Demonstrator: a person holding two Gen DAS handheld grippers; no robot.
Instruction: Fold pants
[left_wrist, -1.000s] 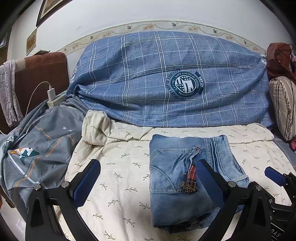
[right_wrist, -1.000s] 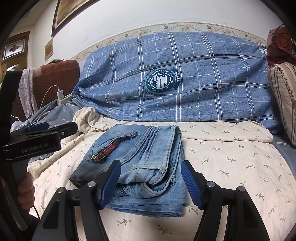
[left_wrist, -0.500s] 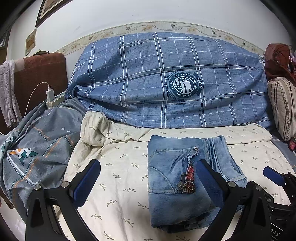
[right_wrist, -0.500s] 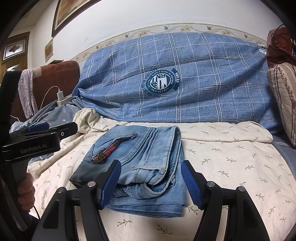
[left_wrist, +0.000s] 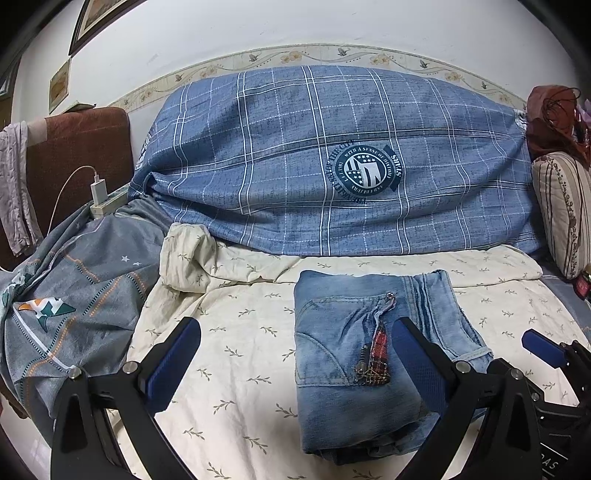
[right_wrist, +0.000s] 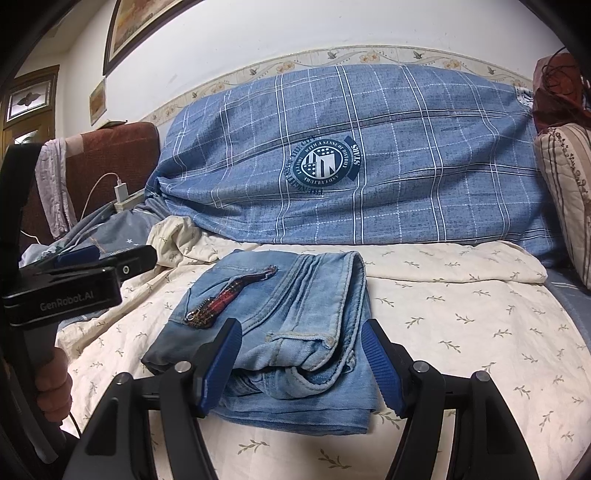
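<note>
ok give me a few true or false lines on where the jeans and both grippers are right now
1. The jeans lie folded in a compact bundle on the cream leaf-print sheet. True.
2. The right gripper is clamped on the denim. False: its fingers stand apart on either side of the bundle, holding nothing.
3. The left gripper is open. True.
4. The jeans hang over the brown chair back. False: they lie on the bed, in front of the blue plaid cover.
5. A white charger sits plugged in at the left. True.
</note>
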